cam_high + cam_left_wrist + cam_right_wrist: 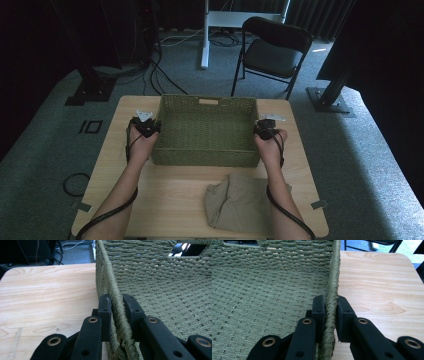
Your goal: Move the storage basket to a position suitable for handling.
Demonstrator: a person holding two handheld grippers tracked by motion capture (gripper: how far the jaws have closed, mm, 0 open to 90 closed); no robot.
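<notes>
An empty green woven basket [207,102] stands in the middle of the wooden table [115,145]. My left gripper [153,127] is shut on the basket's left rim [113,290], one jaw inside and one outside the wall. On the opposite side, my right gripper [260,129] is shut on the right rim [333,280] in the same way. In the left gripper view the clamp point [116,308] sits on the braided edge; the right gripper view shows its clamp point [331,308] likewise. A folded beige cloth [240,202] lies on the table in front of the basket.
A black folding chair [272,50] stands on the carpet beyond the table. Dark stand bases [330,100] flank the table's far corners, and cables [155,75] run over the floor. Bare tabletop lies left [45,297] and right [382,290] of the basket.
</notes>
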